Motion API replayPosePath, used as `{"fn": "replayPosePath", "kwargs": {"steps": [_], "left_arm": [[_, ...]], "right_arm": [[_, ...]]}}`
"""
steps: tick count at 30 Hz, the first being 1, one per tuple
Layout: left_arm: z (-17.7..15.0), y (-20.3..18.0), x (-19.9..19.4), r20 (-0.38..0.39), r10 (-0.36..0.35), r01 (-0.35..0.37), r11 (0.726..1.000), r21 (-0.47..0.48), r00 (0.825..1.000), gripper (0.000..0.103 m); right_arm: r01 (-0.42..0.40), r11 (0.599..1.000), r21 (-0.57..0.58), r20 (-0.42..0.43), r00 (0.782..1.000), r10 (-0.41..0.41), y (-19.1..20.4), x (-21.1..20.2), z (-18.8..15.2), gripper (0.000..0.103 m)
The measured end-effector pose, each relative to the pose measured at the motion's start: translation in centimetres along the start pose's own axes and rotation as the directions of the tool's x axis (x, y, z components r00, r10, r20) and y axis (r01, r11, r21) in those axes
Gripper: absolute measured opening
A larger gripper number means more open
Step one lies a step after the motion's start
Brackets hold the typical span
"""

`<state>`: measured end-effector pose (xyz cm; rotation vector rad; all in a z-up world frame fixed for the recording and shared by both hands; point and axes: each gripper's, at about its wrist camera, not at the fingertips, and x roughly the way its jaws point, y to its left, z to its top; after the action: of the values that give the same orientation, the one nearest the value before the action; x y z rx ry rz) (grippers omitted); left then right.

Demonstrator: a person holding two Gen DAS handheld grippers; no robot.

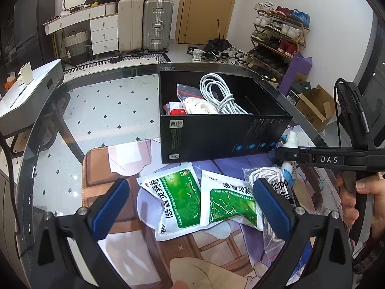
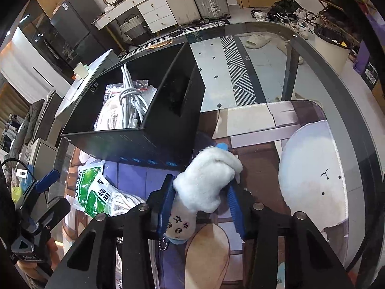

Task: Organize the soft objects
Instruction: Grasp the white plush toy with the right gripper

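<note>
White capitals "DAS" stand on the black arm of the right gripper [image 1: 329,159], at three o'clock in the left wrist view. At six o'clock there, two white and green foil sachets lie side by side: the left green sachet [image 1: 179,203] carries "999" in a corner and large Chinese characters down its face, and the right green sachet [image 1: 229,198] bears the same characters across its top. Just beside it, a clear plastic bag of white rope [image 1: 279,187] shows the black letters "pipp". The black cardboard box [image 1: 216,137] bears small white print, too small to read.
</note>
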<state>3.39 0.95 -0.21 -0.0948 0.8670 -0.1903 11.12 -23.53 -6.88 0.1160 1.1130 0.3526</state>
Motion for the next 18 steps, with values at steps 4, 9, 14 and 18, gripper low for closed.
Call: {"fn": "replayPosePath", "kwargs": {"steps": [4, 9, 14, 18], "left_arm": [[-0.1, -0.5, 0.1, -0.006, -0.002, 0.002, 1.0, 0.004, 1.0, 0.103], [-0.2, -1.5, -0.1, -0.012, -0.003, 0.003, 1.0, 0.013, 1.0, 0.103], [-0.3, -2.8, -0.2, -0.019, 0.007, -0.007, 1.0, 0.018, 1.0, 0.103], [-0.3, -3.9, -0.1, -0.03, 0.012, -0.012, 1.0, 0.022, 0.999, 0.103]], "right_arm": [[-0.011, 1.0, -0.015, -0.001, 1.0, 0.011, 0.1, 0.0, 0.0, 0.037], [-0.014, 0.999, -0.036, 0.012, 1.0, 0.015, 0.2, -0.5, 0.0, 0.035], [-0.025, 0.999, -0.041, 0.029, 0.999, 0.026, -0.2, -1.3, 0.2, 0.035], [-0.031, 0.999, -0.042, 0.041, 0.999, 0.033, -0.7, -2.0, 0.4, 0.035]]}}
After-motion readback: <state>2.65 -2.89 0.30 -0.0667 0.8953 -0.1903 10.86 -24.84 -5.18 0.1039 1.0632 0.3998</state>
